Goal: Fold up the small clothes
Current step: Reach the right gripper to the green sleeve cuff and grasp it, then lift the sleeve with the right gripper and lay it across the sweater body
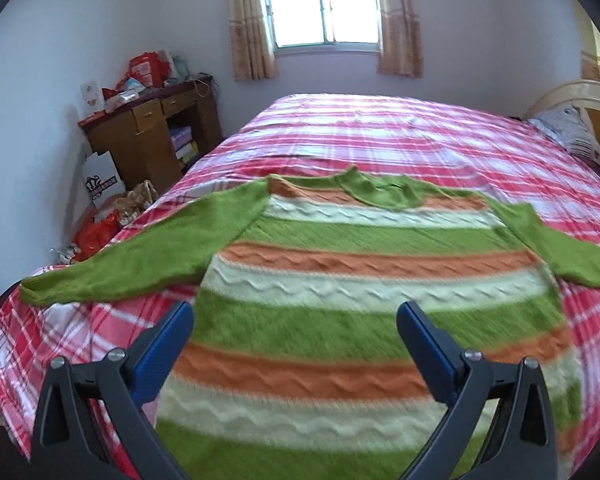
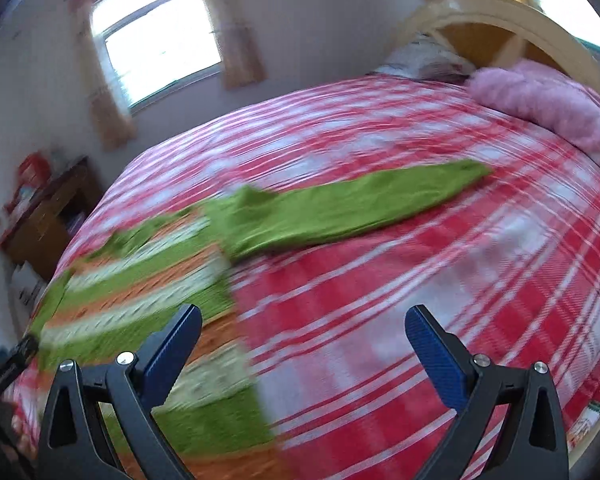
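Observation:
A small knit sweater (image 1: 364, 292) with green, orange and cream stripes lies flat on the bed, collar away from me, both green sleeves spread outward. My left gripper (image 1: 294, 316) hangs open above its lower body, nothing between the blue pads. In the right wrist view the sweater (image 2: 148, 280) lies to the left, its right sleeve (image 2: 352, 204) stretching across the sheet. My right gripper (image 2: 304, 320) is open over the sweater's right edge and the bare sheet, holding nothing. This view is blurred by motion.
The bed (image 1: 400, 132) wears a red and white plaid sheet. A pink fluffy item (image 2: 540, 100) and a pillow (image 1: 572, 136) lie by the headboard. A cluttered wooden desk (image 1: 152, 136) and bags stand on the floor at left.

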Motion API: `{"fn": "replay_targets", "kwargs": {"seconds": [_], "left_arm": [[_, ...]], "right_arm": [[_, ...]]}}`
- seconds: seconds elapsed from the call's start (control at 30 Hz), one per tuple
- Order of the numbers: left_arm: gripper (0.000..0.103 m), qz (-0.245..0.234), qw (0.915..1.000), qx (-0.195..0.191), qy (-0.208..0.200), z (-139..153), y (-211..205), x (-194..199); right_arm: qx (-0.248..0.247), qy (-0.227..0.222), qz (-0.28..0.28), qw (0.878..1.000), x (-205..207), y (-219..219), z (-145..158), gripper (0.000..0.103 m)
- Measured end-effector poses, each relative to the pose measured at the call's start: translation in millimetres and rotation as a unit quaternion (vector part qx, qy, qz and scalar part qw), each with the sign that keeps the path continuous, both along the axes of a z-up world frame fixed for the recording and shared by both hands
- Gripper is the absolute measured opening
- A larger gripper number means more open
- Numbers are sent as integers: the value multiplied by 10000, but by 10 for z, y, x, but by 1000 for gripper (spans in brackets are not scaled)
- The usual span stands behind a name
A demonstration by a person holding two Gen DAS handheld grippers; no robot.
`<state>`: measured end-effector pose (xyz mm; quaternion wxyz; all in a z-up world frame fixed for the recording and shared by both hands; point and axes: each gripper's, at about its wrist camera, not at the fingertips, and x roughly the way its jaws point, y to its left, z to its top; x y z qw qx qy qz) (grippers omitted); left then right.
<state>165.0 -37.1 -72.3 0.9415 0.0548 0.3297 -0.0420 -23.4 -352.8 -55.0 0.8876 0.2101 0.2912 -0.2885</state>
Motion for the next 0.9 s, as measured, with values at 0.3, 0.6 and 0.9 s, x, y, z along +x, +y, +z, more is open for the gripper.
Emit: {"fn": "replay_targets", "kwargs": {"seconds": [0.3,0.6,0.9], "left_arm": [[103,559,9984,-11,24,-335,184,491],[103,682,9961,-190,524,-657,275,607],[103,664,9961,-245,519,-668,256,598]], "right_arm": [[1491,-559,-1487,9760,-295,-1873,-206,61],[1363,-186,-1793,9741,222,-2688,-360,61],[1042,313,-1677,9798,557,-2857,-515,26]]}}
